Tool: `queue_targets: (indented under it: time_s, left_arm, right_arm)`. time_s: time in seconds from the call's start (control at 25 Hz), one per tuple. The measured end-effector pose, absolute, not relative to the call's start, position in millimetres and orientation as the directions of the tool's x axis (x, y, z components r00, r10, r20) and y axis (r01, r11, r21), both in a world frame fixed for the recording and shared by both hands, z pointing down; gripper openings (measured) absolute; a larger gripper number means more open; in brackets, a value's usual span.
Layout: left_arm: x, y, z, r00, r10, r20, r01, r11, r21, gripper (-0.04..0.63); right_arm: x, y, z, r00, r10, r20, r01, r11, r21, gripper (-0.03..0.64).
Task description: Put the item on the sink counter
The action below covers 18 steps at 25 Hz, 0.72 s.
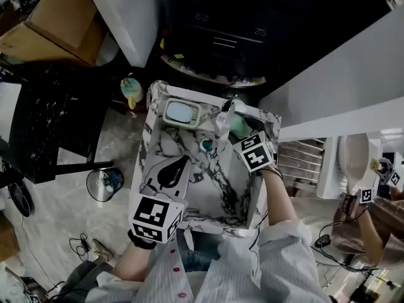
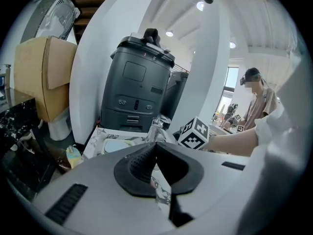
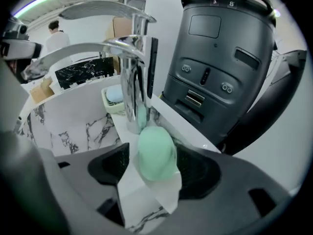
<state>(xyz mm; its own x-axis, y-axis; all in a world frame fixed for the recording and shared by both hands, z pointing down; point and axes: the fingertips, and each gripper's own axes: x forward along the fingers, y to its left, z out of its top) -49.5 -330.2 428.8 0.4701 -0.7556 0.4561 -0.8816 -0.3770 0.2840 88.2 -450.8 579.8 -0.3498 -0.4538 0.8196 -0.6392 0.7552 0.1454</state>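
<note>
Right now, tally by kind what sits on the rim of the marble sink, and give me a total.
Faucet: 1
Soap dish: 1
Green oval item: 1
Total: 3

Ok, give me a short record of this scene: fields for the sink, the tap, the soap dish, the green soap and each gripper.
sink: white marble-patterned basin, seen from above
tap: chrome, upright at the back of the sink
soap dish: on the back left rim, holding a pale blue bar
green soap: lying on the sink's rim beside the tap
right gripper: jaws apart on either side of the green soap, with a gap at the left pad
left gripper: jaws together, nothing between them, over the sink's near left side
</note>
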Motion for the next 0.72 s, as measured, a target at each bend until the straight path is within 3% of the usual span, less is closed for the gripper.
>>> queue_targets:
  time_s: [0.36, 0.72]
  left_arm:
    - [-55.5, -330.8, 429.7, 0.458, -0.759, 0.462, -0.888, -0.366, 0.278, 0.015]
    - [-52.5, -323.8, 433.3, 0.452, -0.757, 0.471, -0.891, -0.359, 0.277, 0.015]
  right_arm:
    - [95.2, -456.9, 598.0, -0.41, -0.342, 0.846, -0.69, 0.723, -0.042, 0.308]
    - [88.0, -454.2, 596.6, -0.427, -0.312, 0.849, -0.577, 0.817, 0.01, 0.304]
